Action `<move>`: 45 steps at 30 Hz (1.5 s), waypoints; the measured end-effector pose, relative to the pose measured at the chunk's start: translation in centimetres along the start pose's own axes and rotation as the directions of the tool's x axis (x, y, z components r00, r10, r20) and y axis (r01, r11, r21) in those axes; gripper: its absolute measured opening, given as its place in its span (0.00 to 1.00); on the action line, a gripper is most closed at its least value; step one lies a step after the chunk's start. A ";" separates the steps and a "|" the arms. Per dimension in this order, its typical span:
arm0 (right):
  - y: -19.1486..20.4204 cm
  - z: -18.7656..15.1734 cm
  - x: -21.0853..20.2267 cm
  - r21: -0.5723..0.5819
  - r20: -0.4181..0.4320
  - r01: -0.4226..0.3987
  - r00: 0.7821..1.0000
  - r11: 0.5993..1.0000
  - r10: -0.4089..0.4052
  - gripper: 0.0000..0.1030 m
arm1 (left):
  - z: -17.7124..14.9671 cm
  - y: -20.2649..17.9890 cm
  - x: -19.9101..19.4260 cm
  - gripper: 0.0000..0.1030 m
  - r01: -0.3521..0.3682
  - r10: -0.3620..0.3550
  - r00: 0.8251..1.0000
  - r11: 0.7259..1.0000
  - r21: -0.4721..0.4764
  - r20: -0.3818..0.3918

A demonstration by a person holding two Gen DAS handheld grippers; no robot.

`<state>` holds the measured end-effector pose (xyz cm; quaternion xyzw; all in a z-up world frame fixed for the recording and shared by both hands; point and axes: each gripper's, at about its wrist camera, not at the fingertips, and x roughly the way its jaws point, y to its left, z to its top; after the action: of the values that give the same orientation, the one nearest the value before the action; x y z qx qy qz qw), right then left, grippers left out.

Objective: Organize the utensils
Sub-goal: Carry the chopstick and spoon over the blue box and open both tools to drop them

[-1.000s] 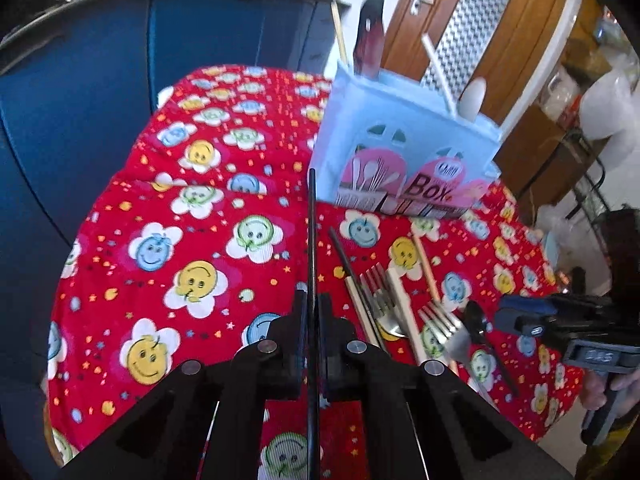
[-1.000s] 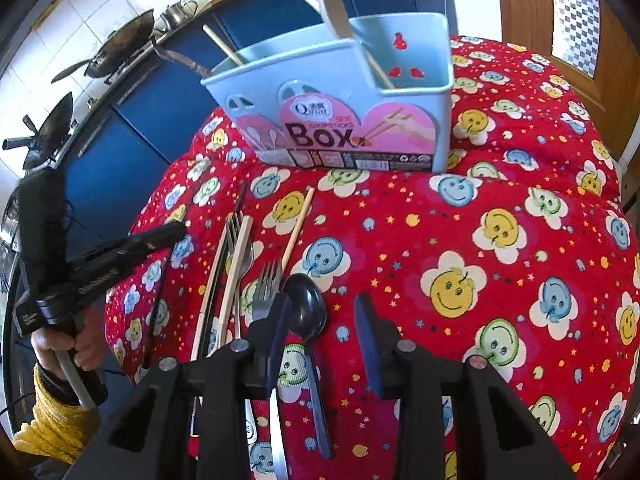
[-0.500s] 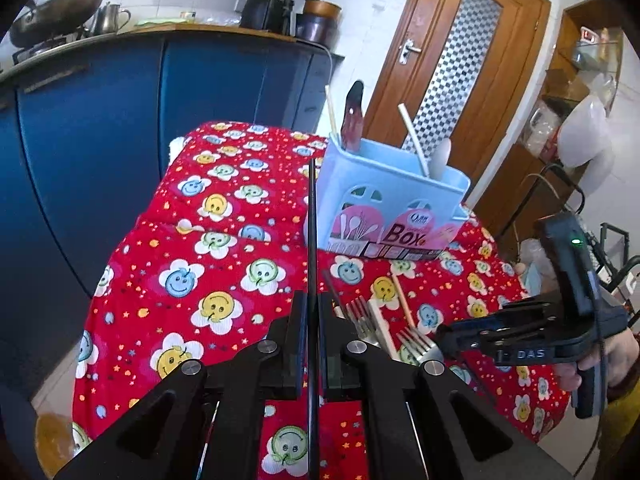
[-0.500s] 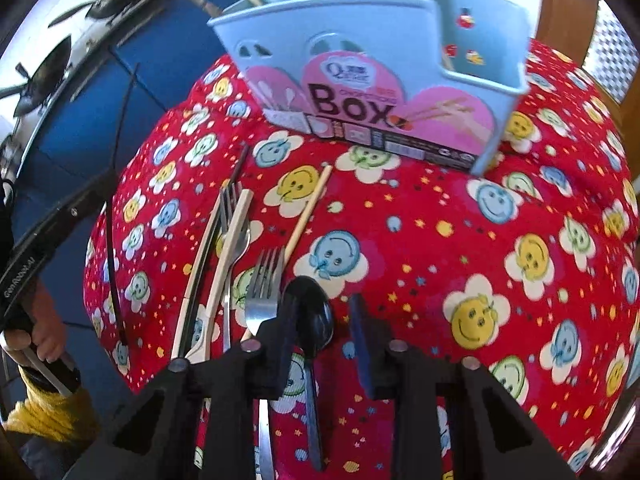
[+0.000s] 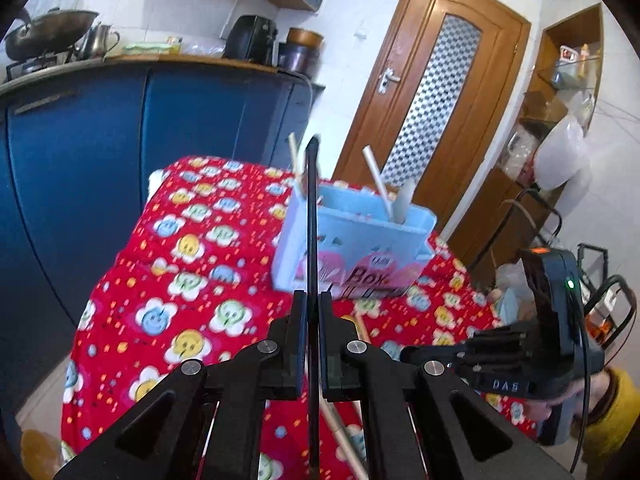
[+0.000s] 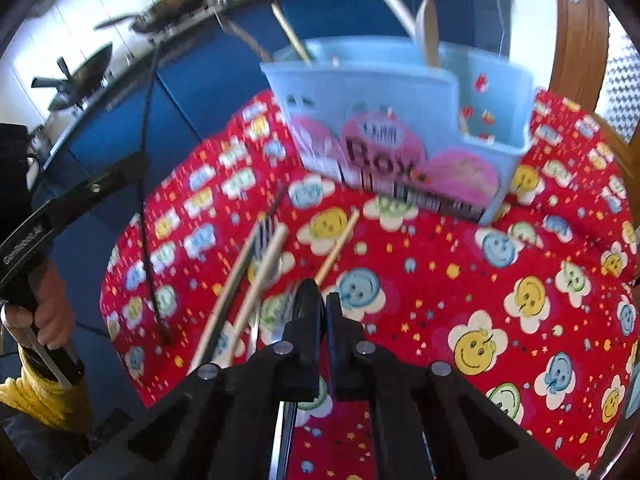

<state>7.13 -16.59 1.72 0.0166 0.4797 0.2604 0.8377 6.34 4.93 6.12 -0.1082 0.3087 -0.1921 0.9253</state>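
Observation:
My left gripper point(image 5: 313, 298) is shut on a thin black chopstick point(image 5: 312, 208) that stands upright in front of the light blue utensil box point(image 5: 360, 240). The box point(image 6: 380, 120) holds a few sticks and a pale spoon. My right gripper point(image 6: 324, 298) hovers low over the red smiley tablecloth point(image 6: 500, 300), its jaws closing to a thin slit. The black spoon's dark bowl point(image 6: 306, 294) sits pinched at the left pad. A fork point(image 6: 266, 236), pale chopsticks point(image 6: 256, 280) and a wooden chopstick point(image 6: 338, 244) lie on the cloth to its left.
Blue cabinets point(image 5: 80, 160) run behind and left of the table, with woks point(image 6: 80, 72) on the counter. A wooden door point(image 5: 440, 100) and cluttered shelves point(image 5: 560, 140) stand to the right. Hands in yellow sleeves point(image 6: 40, 392) hold both tools.
The left gripper rose and tipped upward with the black chopstick. The right gripper's jaws closed over the black spoon's bowl, and the view rolled a little.

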 end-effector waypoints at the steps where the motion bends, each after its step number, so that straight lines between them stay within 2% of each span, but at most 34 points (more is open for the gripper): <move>1: 0.1 -0.1 -0.4 0.005 0.030 0.009 1.000 1.000 -0.009 0.04 | 0.3 -0.3 -0.1 0.05 0.002 -0.002 1.000 1.000 0.004 0.016; 5: 0.2 -0.1 -2.2 0.021 0.161 0.052 0.985 0.998 -0.055 0.04 | 1.7 -1.5 -0.6 0.05 0.003 -0.005 0.997 1.000 0.020 0.083; 8: -0.2 0.0 -3.1 0.061 0.231 0.051 0.971 0.997 -0.064 0.04 | 2.8 -2.4 -0.6 0.05 0.002 -0.005 0.992 1.000 0.027 0.122; 16: -2.3 0.9 -5.7 0.147 0.385 0.073 0.915 0.986 -0.125 0.04 | 6.1 -4.2 0.0 0.05 -0.014 0.006 0.979 0.999 0.039 0.204; 22: -3.6 2.1 -6.2 0.178 0.439 0.055 0.889 0.982 -0.129 0.04 | 9.0 -5.8 0.8 0.05 -0.048 0.020 0.953 0.995 0.085 0.302; 25: -4.3 2.7 -6.2 0.185 0.457 0.036 0.882 0.982 -0.118 0.04 | 10.3 -6.4 1.3 0.05 -0.087 0.045 0.931 0.991 0.102 0.362; 28: -4.9 3.8 -6.3 0.181 0.478 0.050 0.868 0.982 -0.132 0.04 | 11.3 -6.4 2.1 0.05 -0.110 0.065 0.913 0.990 0.090 0.402; 35: -6.2 6.5 -6.6 0.177 0.577 0.090 0.797 0.980 -0.177 0.04 | 12.7 -5.7 4.5 0.05 -0.149 0.113 0.889 0.988 0.046 0.443; 36: -6.4 6.9 -6.5 0.179 0.595 0.095 0.782 0.979 -0.185 0.04 | 12.7 -5.6 4.7 0.05 -0.152 0.117 0.888 0.987 0.044 0.445; 39: -7.3 8.0 -5.7 0.185 0.626 0.106 0.754 0.977 -0.200 0.04 | 13.0 -5.2 5.3 0.05 -0.157 0.123 0.882 0.987 0.037 0.455; 45: -8.5 9.2 -4.1 0.192 0.689 0.148 0.684 0.970 -0.241 0.04 | 13.8 -4.8 6.3 0.05 -0.150 0.119 0.868 0.988 0.027 0.482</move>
<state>16.51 -23.81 7.57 0.1147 0.1359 0.1142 0.9774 17.99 -0.92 15.14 -0.1013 0.0707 -0.1042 0.9869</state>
